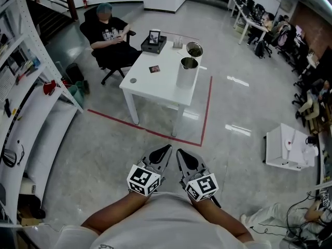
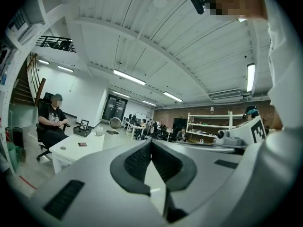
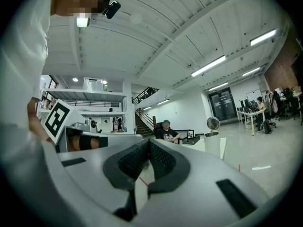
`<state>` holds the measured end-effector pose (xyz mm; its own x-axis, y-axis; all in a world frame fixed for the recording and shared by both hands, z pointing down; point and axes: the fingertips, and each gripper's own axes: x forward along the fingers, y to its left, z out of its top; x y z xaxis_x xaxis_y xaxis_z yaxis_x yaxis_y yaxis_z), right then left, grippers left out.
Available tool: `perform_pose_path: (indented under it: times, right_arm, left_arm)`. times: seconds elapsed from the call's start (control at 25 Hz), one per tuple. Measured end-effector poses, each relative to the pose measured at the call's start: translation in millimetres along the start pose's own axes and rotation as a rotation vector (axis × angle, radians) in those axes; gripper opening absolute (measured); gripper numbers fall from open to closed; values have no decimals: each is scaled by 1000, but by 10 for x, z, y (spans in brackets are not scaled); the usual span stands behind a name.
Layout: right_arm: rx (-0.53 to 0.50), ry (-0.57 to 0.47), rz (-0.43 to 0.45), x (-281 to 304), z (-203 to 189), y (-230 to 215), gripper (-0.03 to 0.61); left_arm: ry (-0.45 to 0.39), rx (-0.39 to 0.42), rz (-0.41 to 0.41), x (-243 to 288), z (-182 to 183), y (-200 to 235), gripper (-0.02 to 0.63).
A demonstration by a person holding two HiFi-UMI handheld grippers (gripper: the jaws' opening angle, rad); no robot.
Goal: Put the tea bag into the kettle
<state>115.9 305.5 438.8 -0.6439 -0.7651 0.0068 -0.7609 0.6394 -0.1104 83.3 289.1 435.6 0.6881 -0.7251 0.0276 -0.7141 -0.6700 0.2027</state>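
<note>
Left gripper (image 1: 167,149) and right gripper (image 1: 180,152): both closed, empty, side by side. Well ahead of them, on the table (image 1: 155,87), stands the open-topped kettle (image 1: 188,74). Left of it lies a small dark packet (image 1: 154,69), likely the tea bag. Judged light, limp, tearable; pinch one edge.

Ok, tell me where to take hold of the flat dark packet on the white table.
Probably its near edge, coming in low from the table's front side. The flat dark packet lies flat on the white table, so only an edge offers a pinch. The kettle stands clear to its right.
</note>
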Motion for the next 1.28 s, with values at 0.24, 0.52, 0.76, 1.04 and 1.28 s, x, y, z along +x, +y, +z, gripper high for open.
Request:
perform_pose_path:
  times: [0.24,0.52,0.76,1.04,1.28]
  right_arm:
    - [18,1,4,762,30,-11,11]
    - [27,-4,21,1627,110,164,11]
    - [17,2,55,2101,125,360,11]
    - [16,21,82,2419,95,433,11]
    - [14,22,113,2648,74,385,11]
  left_arm:
    - [15,13,-4,107,174,718,11]
    - [6,31,-13,60,486,1512,11]
    - [0,20,8,-50,562,1984,11]
    - [1,-45,37,-126,538,2317,11]
    - [-12,-36,66,-81,590,2524,11]
